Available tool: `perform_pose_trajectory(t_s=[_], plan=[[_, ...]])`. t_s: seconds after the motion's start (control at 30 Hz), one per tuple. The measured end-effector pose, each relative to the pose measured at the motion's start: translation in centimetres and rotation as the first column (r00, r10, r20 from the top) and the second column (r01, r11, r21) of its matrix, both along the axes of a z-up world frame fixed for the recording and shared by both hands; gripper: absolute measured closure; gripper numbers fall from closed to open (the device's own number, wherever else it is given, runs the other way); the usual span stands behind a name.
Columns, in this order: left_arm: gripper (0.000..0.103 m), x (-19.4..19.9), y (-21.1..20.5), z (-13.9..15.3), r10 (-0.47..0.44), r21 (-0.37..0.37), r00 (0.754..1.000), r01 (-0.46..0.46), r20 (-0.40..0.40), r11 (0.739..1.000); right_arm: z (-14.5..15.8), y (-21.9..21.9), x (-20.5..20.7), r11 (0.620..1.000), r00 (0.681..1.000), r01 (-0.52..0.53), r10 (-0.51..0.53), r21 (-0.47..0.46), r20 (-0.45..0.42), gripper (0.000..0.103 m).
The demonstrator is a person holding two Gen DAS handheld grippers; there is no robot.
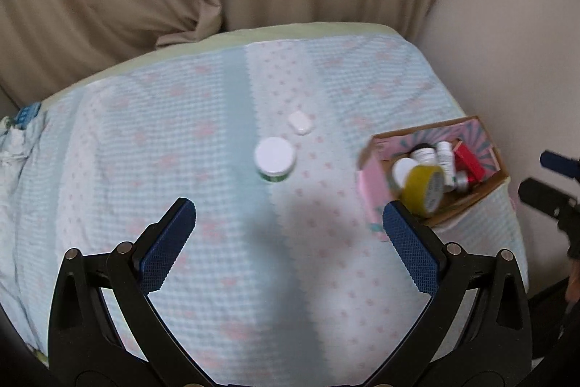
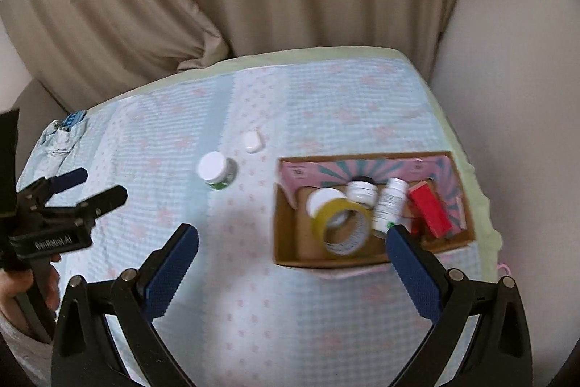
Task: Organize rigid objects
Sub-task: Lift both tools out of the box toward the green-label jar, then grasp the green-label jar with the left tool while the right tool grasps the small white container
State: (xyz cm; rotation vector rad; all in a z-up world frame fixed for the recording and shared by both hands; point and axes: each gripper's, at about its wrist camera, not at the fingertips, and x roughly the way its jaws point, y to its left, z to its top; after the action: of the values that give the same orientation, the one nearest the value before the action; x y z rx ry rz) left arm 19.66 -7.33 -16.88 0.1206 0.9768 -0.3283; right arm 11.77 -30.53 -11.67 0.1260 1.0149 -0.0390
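Quantity on the bedcover (image 2: 326, 104): one white-lidded jar (image 2: 216, 170) and one small white case (image 2: 252, 141). Quantity in the single cardboard box (image 2: 286, 234): one yellow tape roll (image 2: 342, 227), one red block (image 2: 429, 213), and three white-capped containers, namely one jar (image 2: 322, 198), one short bottle (image 2: 360, 192) and one tall bottle (image 2: 390, 204).

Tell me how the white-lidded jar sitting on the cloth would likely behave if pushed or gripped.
The jar looks squat and wide, so it probably slides rather than tips. Its round wall would likely roll if knocked onto its side. The soft quilted cloth may drag on it. It looks rigid, so the open left tool should hold it firmly.
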Motion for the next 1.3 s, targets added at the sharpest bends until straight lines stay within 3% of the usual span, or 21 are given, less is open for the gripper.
perform_pose_trajectory(t_s=[0.2,0.37,0.63,0.7,0.83,0.93,1.13,1.23,1.3], plan=[[0.0,3.0,3.1,-3.0,-0.015,-0.017,1.0,0.015,-0.023,1.0,-0.6,3.2,5.2,0.999,0.998,-0.047,0.047,0.014,-0.031,0.0],[0.0,6.1,3.1,-7.2,-0.027,-0.007,0.998,0.027,-0.058,1.0,-2.6,4.6,10.7,0.992,0.989,-0.123,0.121,-0.007,-0.086,0.0],[0.0,10.3,1.1,-14.3,-0.015,-0.041,0.994,0.011,-0.104,0.999,-9.7,5.6,21.6,0.973,0.949,-0.228,0.211,-0.046,-0.235,0.0],[0.0,11.2,0.1,-15.9,-0.02,-0.035,0.995,0.017,-0.098,0.999,-11.4,5.7,23.7,0.968,0.937,-0.247,0.225,-0.053,-0.266,0.007],[0.004,13.1,-2.2,-19.5,-0.041,-0.012,0.995,0.04,-0.088,0.999,-16.1,6.5,28.4,0.946,0.89,-0.322,0.287,-0.044,-0.355,0.017],[0.005,14.6,-3.4,-21.8,-0.048,0.0,0.996,0.048,-0.081,0.999,-19.6,7.3,31.3,0.931,0.849,-0.365,0.322,-0.024,-0.419,0.018],[0.016,16.8,-5.2,-25.2,-0.075,0.028,0.994,0.077,-0.078,0.997,-25.8,9.0,34.3,0.909,0.776,-0.418,0.36,0.005,-0.518,0.03],[0.024,17.4,-5.8,-26.1,-0.088,0.021,0.992,0.091,-0.087,0.996,-28.1,9.4,34.8,0.902,0.757,-0.431,0.354,-0.011,-0.549,0.035],[0.031,17.8,-6.1,-26.6,-0.093,0.024,0.991,0.095,-0.093,0.995,-29.0,9.3,35.0,0.907,0.75,-0.421,0.349,0.001,-0.562,0.046]])
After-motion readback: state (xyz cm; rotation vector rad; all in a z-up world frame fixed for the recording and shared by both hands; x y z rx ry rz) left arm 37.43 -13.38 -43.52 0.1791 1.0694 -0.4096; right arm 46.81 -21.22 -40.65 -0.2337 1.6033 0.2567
